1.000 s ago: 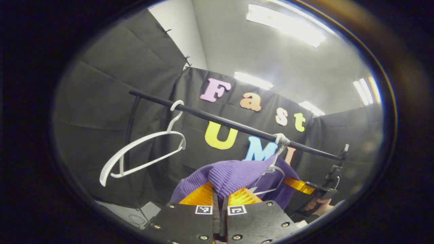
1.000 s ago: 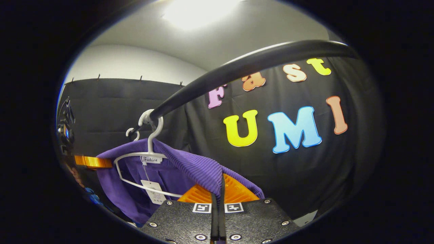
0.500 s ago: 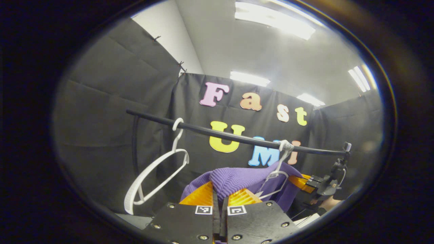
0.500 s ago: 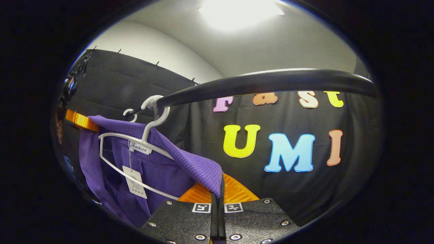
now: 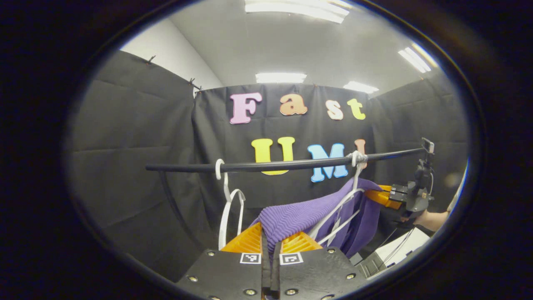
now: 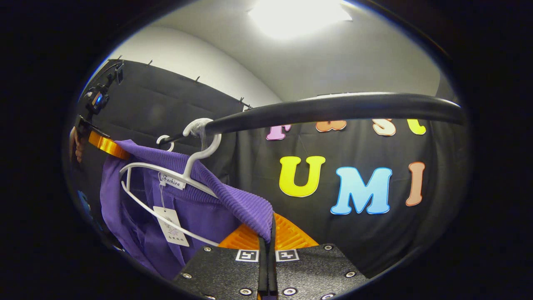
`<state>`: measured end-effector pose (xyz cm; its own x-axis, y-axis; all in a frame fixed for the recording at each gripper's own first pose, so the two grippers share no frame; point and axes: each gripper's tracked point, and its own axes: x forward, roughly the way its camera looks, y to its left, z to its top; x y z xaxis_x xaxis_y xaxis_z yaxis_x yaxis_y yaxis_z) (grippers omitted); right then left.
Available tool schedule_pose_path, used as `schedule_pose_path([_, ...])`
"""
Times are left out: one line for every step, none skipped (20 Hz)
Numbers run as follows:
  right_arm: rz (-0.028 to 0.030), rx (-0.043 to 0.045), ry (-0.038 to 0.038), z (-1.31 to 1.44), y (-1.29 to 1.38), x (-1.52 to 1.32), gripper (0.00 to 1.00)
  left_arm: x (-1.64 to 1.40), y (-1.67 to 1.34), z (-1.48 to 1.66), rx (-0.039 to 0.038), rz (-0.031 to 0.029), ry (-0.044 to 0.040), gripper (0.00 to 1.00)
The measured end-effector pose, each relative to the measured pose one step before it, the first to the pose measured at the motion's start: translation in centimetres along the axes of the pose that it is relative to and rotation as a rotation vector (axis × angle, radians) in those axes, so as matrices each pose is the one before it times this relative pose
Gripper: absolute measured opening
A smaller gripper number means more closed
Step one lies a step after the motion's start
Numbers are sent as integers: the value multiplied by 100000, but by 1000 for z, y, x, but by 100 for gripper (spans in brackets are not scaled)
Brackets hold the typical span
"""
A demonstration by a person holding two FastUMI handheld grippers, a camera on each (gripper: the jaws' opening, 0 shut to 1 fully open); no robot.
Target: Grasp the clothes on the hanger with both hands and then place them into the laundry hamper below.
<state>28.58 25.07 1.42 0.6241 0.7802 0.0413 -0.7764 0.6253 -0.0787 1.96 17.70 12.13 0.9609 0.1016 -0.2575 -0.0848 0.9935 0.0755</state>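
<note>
The place is a makeshift recording booth set up inside an office-like room, not a home. Black cloth (image 5: 137,125) pinned up in panels forms the walls, with a plain white wall (image 6: 183,62) and a ceiling with fluorescent strip lights (image 5: 280,77) showing above it. A black clothes rail (image 5: 266,166) with white plastic hangers (image 5: 228,208) spans the booth, staging a laundry corner.

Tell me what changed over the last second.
In the left gripper view the rail went from slanted to near level and the empty hanger swung edge-on. The purple garment sagged lower on its hanger. Both the left gripper and right gripper stayed clamped on it.
</note>
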Motion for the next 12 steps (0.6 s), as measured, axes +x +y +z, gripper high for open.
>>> schedule_pose_path([63,-1180,-148,-131,113,35,0,25,275,-683,642,-1820,1827,1])
schedule_pose_path([633,-169,-78,77,374,-11,0,192,264,-528,108,-1577,2407,1])
schedule_pose_path([416,221,72,117,359,-306,0,144,177,-466,-49,-1524,1541,1])
schedule_pose_path([461,179,-198,146,189,-89,0,77,163,-270,705,-821,1706,1])
schedule_pose_path([461,-243,56,27,185,-122,0,57,359,-54,1152,68,993,1])
schedule_pose_path([146,-654,-48,56,202,-93,0,58,248,-100,2272,-358,1380,1])
schedule_pose_path([225,-901,-29,3,313,-118,0,87,176,61,1797,145,235,1])
schedule_pose_path([-1009,-848,116,-44,25,-73,0,315,-30,205,-911,-560,-610,1])
schedule_pose_path([-1779,-812,-84,-102,-306,-243,0,511,-307,-122,-2481,-1157,-1401,1])
schedule_pose_path([-1718,-146,-54,-43,-417,-123,0,524,-115,-258,-2219,-1574,-1789,1])
schedule_pose_path([-1197,885,447,-169,-478,210,0,108,-64,-583,-834,-1745,-1271,1])
schedule_pose_path([208,1431,789,-55,-61,197,0,195,-30,-783,1379,-1406,467,0])
